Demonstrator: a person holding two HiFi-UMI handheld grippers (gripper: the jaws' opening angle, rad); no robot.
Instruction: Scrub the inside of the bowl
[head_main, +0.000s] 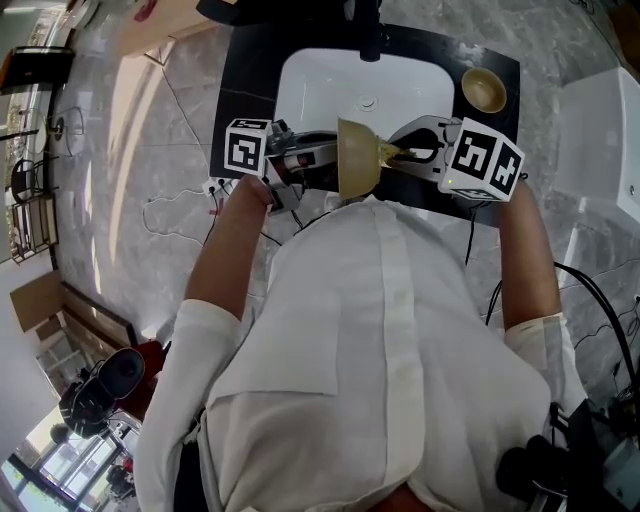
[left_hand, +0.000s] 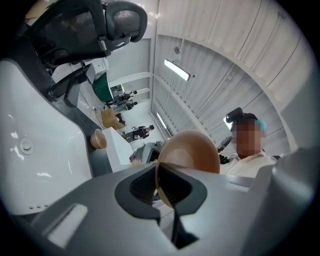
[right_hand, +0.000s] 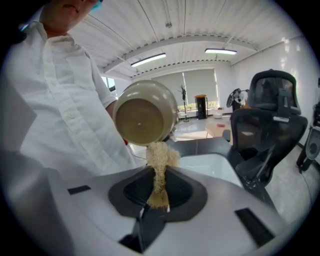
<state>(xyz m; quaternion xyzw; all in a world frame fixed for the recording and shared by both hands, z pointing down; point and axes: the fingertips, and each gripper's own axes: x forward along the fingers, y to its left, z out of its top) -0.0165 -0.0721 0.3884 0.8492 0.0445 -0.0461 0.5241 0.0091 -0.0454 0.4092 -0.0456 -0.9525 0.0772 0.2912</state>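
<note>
- Right gripper view: a fibre scrubber is pinched in the closed jaws of the right gripper.
- Its tip is seen at the lower edge of the bowl, just ahead and above.
- The bowl is clamped by its rim in the left gripper and held on edge above the sink.
- Whether its opening is turned toward the scrubber cannot be told.

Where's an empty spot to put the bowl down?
The white basin is bare, and so is the black counter left of it. A spare bowl sits right of it. In front it's crowded: left claw, right claw, held bowl, scrubber.
</note>
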